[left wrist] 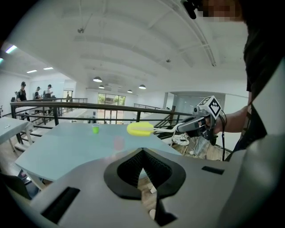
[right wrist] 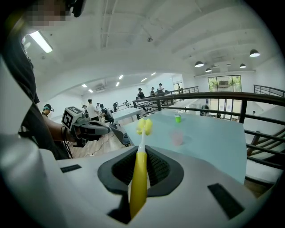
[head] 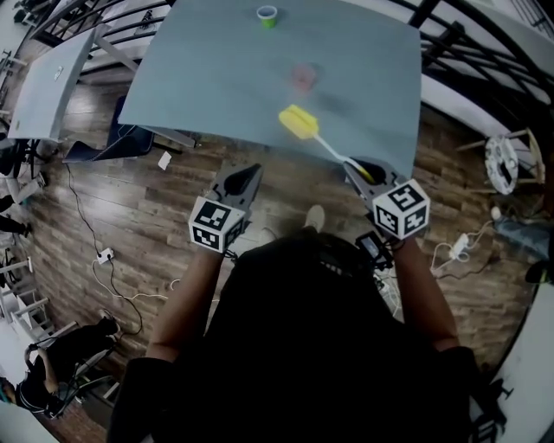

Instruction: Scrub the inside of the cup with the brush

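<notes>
**Desk:** What is the right hand-held gripper carrying?

**Photographer:** Its jaws are clamped on the yellow handle of the brush. A white neck runs forward out of the jaws to a soft yellow head. The head is held in the air over the near edge of the grey tabletop.

**Desk:** And the left hand-held gripper?

**Photographer:** Its jaws are pressed fully together with nothing between them. It sits just to the left of the right one, about level with it. Both are over the wooden floor, just short of the tabletop's near edge.

**Desk:** Where is the cup?

**Photographer:** The pale pink cup stands upright on the tabletop, ahead of both hand-held grippers. It is beyond the brush head and clear of it. From the right hand-held gripper it lies a little to the right of the brush head. From the left one it is ahead and slightly to the left of the closed jaws. It shows blurred in every view, so I cannot see its inside.

**Desk:** Anything else out there?

**Photographer:** A small green cup stands farther ahead, near the tabletop's far edge and well apart from the pink one. Beyond it are a dark railing and people standing on the far side of the hall.
</notes>
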A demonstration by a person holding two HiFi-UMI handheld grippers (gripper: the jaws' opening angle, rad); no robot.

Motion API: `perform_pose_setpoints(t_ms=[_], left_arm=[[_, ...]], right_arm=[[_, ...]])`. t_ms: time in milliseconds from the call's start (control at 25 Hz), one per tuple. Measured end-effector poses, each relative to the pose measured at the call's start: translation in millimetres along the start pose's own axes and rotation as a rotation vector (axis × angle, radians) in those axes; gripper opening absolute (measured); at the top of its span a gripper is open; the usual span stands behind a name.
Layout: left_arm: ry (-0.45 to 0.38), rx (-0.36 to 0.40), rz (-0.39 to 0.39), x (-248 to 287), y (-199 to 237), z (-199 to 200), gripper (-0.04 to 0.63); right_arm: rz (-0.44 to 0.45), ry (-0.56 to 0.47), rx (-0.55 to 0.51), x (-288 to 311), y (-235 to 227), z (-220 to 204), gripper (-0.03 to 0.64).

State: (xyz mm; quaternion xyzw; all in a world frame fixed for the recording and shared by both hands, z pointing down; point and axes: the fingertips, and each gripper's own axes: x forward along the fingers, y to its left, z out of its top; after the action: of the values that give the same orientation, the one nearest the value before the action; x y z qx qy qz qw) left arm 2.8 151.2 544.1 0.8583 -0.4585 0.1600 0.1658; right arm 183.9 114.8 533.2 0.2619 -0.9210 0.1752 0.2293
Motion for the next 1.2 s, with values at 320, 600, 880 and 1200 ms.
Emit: perform_pose_setpoints(t_ms=[320, 600, 880, 1200], left_arm=[[-0.011, -0.022, 0.002, -80.4, 10.7, -37.0, 0.005], [-0.018, -0.041, -0.02, -139.1, 7.0, -70.8, 0.005], [-0.035, -0.036, -0.035, -172.5, 2.9, -89.1, 0.005], [-0.056, -0.057, -0.053, -184.9, -5.2, -97.0, 0.005]], right_arm=[[0.013, 0.016, -0.007, 25.7, 86.7, -10.6, 0.041], [-0.003, 0.011, -0.007, 27.1, 154.9, -27.7, 0.041], [-0.032, -0.003, -0.008, 17.3, 202.2, -47.2, 0.041], [-0.04, 0.009, -0.006, 9.8, 229.6, -61.9, 0.041]])
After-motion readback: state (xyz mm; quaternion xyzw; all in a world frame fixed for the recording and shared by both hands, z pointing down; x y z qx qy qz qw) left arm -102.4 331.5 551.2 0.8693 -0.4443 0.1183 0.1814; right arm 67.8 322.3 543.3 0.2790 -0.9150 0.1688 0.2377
